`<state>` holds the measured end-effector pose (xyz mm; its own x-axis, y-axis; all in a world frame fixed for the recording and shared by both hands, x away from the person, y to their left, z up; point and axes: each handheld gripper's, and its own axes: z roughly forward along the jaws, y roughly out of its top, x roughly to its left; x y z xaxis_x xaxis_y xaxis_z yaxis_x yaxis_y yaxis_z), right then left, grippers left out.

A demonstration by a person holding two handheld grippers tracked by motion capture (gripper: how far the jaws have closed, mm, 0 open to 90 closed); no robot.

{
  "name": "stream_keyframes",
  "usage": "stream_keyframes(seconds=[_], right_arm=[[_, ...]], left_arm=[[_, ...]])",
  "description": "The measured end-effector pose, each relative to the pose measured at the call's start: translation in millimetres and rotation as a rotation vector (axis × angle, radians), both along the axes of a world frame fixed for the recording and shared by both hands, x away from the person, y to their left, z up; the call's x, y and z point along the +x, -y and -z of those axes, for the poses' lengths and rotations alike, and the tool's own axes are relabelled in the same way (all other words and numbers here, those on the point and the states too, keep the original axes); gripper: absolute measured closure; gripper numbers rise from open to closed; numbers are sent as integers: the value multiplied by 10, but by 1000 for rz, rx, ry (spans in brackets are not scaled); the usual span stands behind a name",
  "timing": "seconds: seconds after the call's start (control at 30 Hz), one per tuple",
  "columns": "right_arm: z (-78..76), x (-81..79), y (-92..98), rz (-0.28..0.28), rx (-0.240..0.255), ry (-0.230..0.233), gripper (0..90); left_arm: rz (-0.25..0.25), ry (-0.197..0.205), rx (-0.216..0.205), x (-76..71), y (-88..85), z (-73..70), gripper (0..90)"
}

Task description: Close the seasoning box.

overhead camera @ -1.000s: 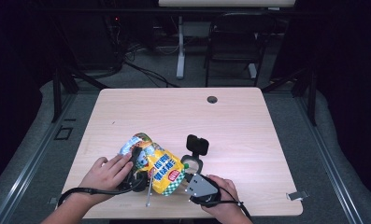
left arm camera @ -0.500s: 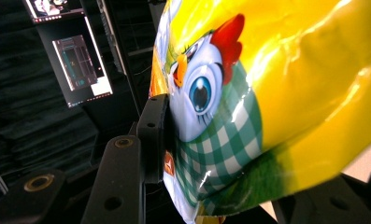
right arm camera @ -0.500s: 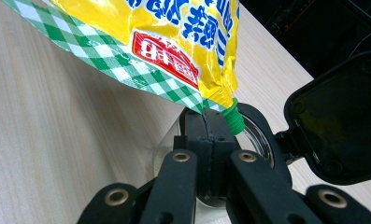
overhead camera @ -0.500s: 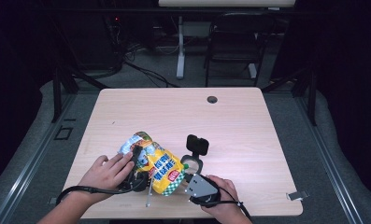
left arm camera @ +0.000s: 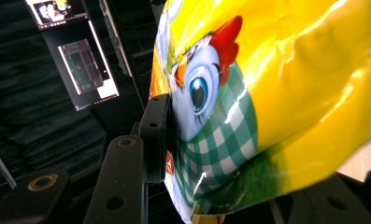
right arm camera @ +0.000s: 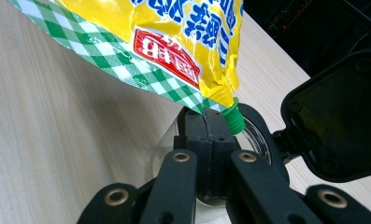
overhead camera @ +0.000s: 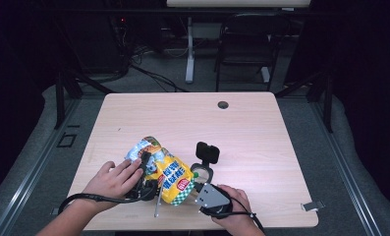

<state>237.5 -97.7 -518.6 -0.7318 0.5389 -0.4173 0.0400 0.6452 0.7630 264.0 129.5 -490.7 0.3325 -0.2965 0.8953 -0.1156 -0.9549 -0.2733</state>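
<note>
Pouring from the pouch [overhead camera: 170, 174] into the jar [right arm camera: 258, 140].
Left claw [left arm camera: 211, 154] has been squeezing the pouch; right claw [right arm camera: 206, 135], shut, steadies the jar's rim; next, keep the spout [right arm camera: 233, 119] above it.

A glossy yellow pouch [overhead camera: 170, 176] with a green-checked edge, blue lettering, a red label and a cartoon chicken is tilted over the desk [overhead camera: 261, 142], its green spout [right arm camera: 233, 119] pointing down at a clear jar [overhead camera: 202, 173] with a black flip lid [overhead camera: 208, 152] open.
</note>
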Motion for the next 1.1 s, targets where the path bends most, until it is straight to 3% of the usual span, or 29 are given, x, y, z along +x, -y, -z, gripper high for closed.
stream_keyframes(seconds=[0.23, 1.1], right_arm=[[14, 15, 15, 6, 2, -4, 900], [56, 11, -10, 0, -9, -11, 898]], left_arm=[[10, 3, -1, 2, 17, -9, 623], [14, 12, 59, 4, 56, -35, 630]])
